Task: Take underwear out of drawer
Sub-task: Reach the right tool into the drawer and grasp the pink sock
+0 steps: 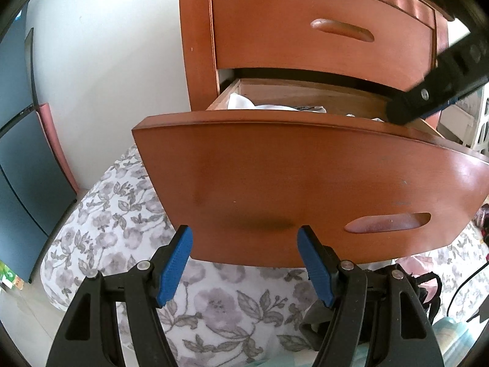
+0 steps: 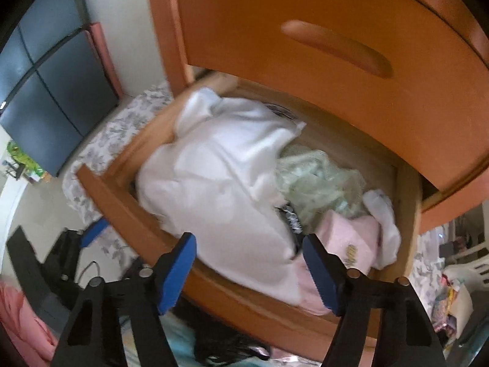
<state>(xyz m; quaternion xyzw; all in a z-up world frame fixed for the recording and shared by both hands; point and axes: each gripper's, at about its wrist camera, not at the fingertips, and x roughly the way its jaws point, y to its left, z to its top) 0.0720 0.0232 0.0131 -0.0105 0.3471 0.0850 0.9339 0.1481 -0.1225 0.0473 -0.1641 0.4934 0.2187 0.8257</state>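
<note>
The lower wooden drawer [image 1: 275, 189] stands pulled out, its front panel filling the left wrist view. My left gripper [image 1: 244, 235] is open just before that panel, with nothing between its blue fingers. Inside the drawer [image 2: 107, 189] lie a large white garment [image 2: 220, 177], a pale green lacy piece [image 2: 318, 183], a pink piece [image 2: 351, 241] and a small white item [image 2: 385, 214]. My right gripper [image 2: 249, 241] hovers open over the drawer's front, above the white garment's edge, gripping nothing. In the left wrist view the right gripper [image 1: 428, 98] reaches in from the upper right.
The upper drawer [image 1: 305, 30] is closed above. Floral bedding [image 1: 122, 214] lies below the drawer, with dark clothing [image 1: 421, 287] on it. A dark cabinet [image 1: 18, 153] stands at left, a white plastic chair [image 2: 464, 263] at right, pink cloth [image 2: 18, 321] at lower left.
</note>
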